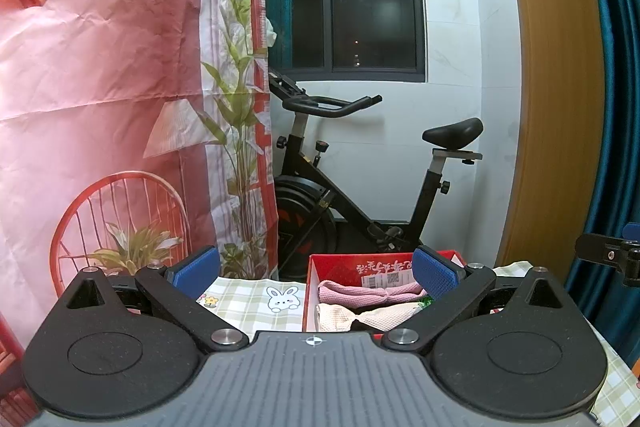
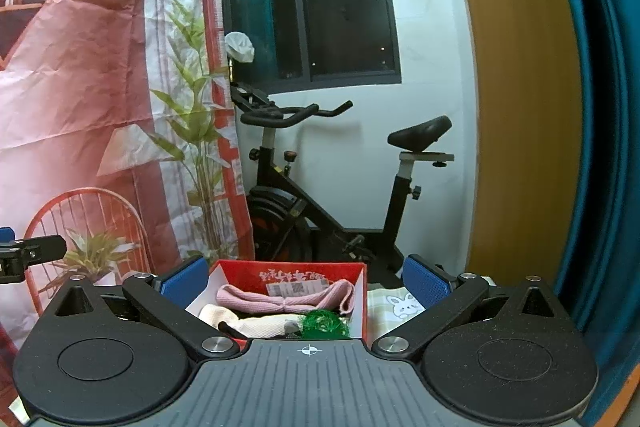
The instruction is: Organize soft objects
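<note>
Left gripper [image 1: 316,273] and right gripper [image 2: 306,279]: jaws spread, empty. Red box [image 2: 362,307] on checked desk cloth [image 1: 248,301] holds pink towel [image 2: 286,301], cream cloth [image 2: 260,327], green tuft [image 2: 324,323]. Exercise bike [image 2: 332,187] stands far behind.

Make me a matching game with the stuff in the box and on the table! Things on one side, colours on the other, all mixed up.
Things:
1. box
2. rolled cloth
3. fuzzy ball
4. bunny picture

Colours:
A. green
B. white
C. red
D. pink

Pairs: 1-C, 2-D, 3-A, 4-B
</note>
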Demonstrator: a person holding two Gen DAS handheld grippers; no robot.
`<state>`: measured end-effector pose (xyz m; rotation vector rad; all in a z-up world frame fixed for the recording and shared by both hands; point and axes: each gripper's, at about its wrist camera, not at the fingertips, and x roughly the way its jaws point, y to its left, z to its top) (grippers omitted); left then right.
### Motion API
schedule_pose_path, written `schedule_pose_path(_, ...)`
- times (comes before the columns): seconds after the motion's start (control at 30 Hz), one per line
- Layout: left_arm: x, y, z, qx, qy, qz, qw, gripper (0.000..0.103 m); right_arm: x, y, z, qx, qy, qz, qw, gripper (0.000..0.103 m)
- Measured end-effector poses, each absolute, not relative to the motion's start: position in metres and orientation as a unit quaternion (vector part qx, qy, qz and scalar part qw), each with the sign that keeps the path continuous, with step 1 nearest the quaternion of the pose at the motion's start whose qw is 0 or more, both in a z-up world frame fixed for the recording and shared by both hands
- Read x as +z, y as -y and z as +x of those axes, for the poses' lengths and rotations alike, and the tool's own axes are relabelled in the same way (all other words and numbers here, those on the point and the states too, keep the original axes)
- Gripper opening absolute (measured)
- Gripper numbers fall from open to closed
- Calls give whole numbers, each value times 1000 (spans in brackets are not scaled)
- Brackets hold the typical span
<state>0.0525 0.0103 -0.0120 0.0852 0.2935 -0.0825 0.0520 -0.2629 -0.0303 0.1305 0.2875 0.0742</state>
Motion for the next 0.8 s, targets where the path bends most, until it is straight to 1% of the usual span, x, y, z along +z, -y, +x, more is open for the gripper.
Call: schedule_pose_path(0.8,-14,-9,51,-40,-154,33,987,103,-32,267,55,24,-143,69,987,103)
